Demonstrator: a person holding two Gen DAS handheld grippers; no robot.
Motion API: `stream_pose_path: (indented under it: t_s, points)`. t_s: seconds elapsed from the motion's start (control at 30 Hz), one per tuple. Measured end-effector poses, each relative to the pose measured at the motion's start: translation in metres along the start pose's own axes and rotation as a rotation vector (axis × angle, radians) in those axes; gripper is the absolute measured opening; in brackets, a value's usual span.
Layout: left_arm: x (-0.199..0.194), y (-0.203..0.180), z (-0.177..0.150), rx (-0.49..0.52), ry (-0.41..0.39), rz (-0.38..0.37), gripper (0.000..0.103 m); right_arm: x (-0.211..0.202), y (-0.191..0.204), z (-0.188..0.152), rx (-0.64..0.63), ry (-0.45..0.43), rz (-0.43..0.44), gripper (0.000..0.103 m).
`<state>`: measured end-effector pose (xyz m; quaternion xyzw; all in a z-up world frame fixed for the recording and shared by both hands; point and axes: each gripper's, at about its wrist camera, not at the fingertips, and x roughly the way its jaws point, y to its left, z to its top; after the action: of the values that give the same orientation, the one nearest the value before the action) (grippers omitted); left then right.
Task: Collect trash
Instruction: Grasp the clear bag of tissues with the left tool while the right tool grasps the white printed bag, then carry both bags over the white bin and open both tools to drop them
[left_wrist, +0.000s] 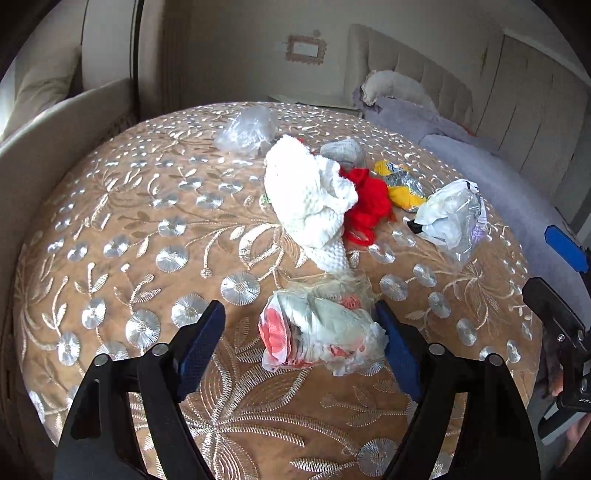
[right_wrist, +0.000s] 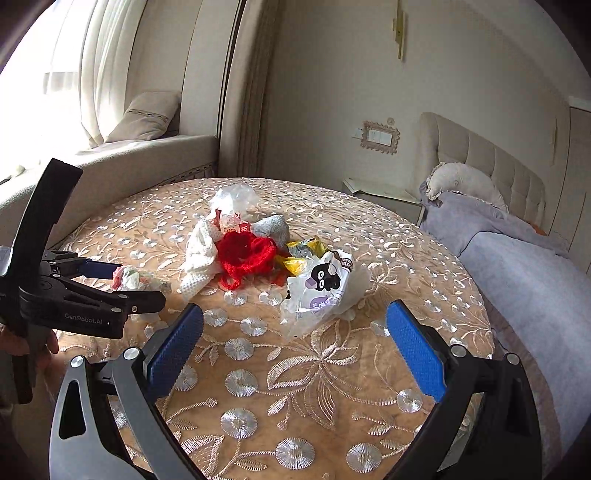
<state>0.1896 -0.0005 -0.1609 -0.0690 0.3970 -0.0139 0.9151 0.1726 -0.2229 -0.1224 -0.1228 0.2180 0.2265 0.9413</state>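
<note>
Two grippers are hovering wide open over the gold embroidered bedspread (right_wrist: 332, 369). The left gripper (left_wrist: 301, 332) is straddling a crumpled pink-and-white plastic bag (left_wrist: 317, 332), nearest the heap of white knitted cloth (left_wrist: 310, 199); closing appears next. The right gripper (right_wrist: 295, 343) is facing a cartoon-printed wrapper (right_wrist: 321, 291).

The only lettering that reads clearly is "GenRobot.AI", pale on the black body of the left gripper (right_wrist: 110, 280), while the dark print on the white cartoon bag (right_wrist: 321, 288) ahead of the right tongs is too small to read.
</note>
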Motion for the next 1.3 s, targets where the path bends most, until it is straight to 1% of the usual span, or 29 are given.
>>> stream_pose_path:
  t_s: [0.03, 0.17, 0.37, 0.53, 0.57, 0.63, 0.67, 0.7, 0.83, 1.0, 1.13, 1.3]
  points:
    - [0.001, -0.001, 0.0, 0.003, -0.001, 0.014, 0.052, 0.002, 0.0, 0.0, -0.001, 0.005, -0.003, 0.099]
    - [-0.003, 0.001, 0.002, -0.005, -0.007, -0.019, 0.051, 0.017, -0.004, 0.003, 0.008, 0.047, -0.017, 0.099]
    - [-0.024, 0.0, 0.008, 0.021, -0.07, 0.003, 0.051, 0.04, -0.01, 0.011, 0.024, 0.095, -0.052, 0.099]
    - [-0.032, -0.002, 0.009, 0.026, -0.088, -0.005, 0.051, 0.065, -0.017, 0.02, 0.058, 0.157, -0.044, 0.099]
    - [-0.033, -0.003, 0.009, 0.025, -0.091, -0.007, 0.051, 0.069, -0.019, 0.021, 0.065, 0.172, -0.042, 0.097]
    - [-0.035, -0.004, 0.007, 0.028, -0.089, -0.013, 0.051, 0.078, -0.022, 0.02, 0.079, 0.202, -0.028, 0.062]
    - [-0.035, -0.004, 0.007, 0.029, -0.09, -0.016, 0.051, 0.083, -0.023, 0.018, 0.084, 0.221, -0.026, 0.036]
    - [-0.036, -0.005, 0.006, 0.029, -0.092, -0.019, 0.051, 0.086, -0.025, 0.017, 0.092, 0.232, -0.023, 0.035]
    - [-0.043, -0.01, 0.004, 0.036, -0.1, -0.024, 0.051, 0.067, -0.03, 0.017, 0.128, 0.189, 0.008, 0.032]
    - [-0.052, -0.026, 0.0, 0.064, -0.114, -0.041, 0.051, 0.017, -0.031, 0.015, 0.101, 0.091, -0.003, 0.032]
    - [-0.057, -0.052, -0.007, 0.104, -0.119, -0.085, 0.051, -0.027, -0.031, 0.003, 0.068, 0.054, -0.034, 0.032]
    - [-0.058, -0.09, -0.021, 0.162, -0.111, -0.153, 0.051, -0.075, -0.032, -0.019, 0.049, 0.021, -0.103, 0.032]
